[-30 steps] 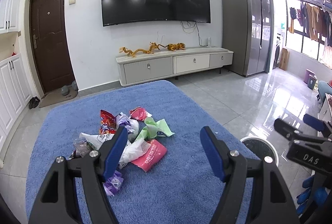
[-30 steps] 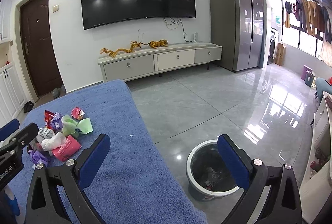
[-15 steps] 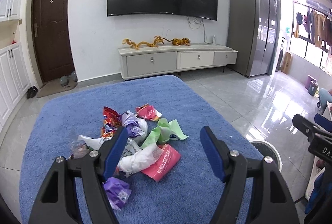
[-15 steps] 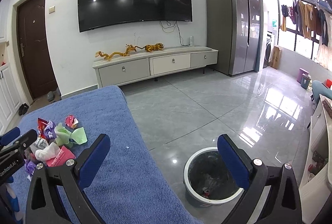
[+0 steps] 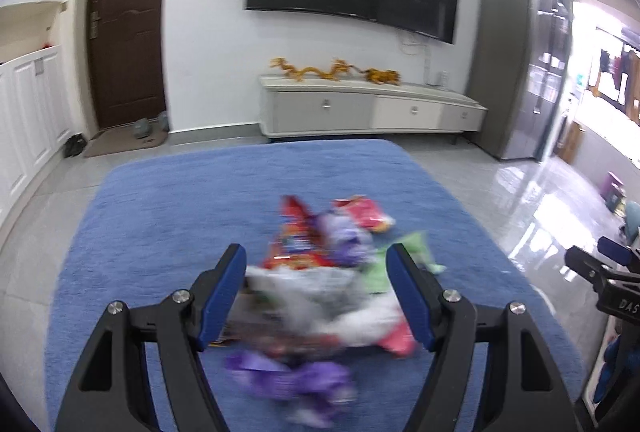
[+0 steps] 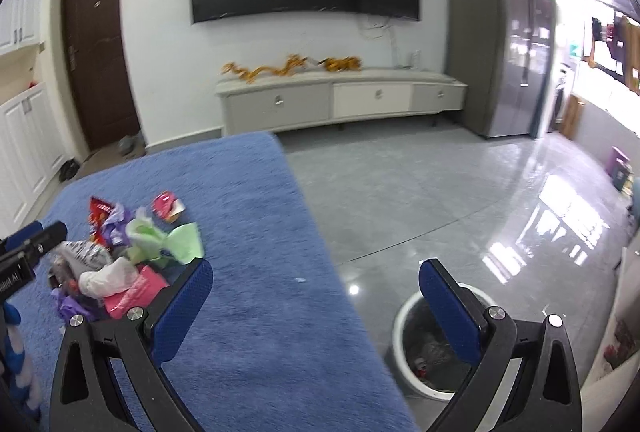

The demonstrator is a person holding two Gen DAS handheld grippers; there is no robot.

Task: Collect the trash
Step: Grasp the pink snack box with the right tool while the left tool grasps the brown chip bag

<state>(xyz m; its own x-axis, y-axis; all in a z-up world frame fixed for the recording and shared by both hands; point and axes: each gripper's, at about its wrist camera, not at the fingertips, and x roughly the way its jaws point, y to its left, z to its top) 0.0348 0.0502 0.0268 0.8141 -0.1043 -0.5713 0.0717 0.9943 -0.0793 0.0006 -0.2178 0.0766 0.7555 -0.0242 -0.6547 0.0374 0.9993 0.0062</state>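
Wrapper pile (image 5: 320, 296) is a blurry mess on the blue worktop (image 5: 160, 232), no labels readable. Left gripper (image 5: 316, 296) wide open, straddling it, empty. Right gripper (image 6: 316, 308) gapes too; bin (image 6: 404, 344) half hidden behind it.

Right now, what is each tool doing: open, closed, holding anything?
Left tool: open, empty, fingers either side of the trash pile in its view.
Right tool: open, empty, near the trash bin.

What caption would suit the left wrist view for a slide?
Open left gripper above a pile of wrappers on a blue cloth.
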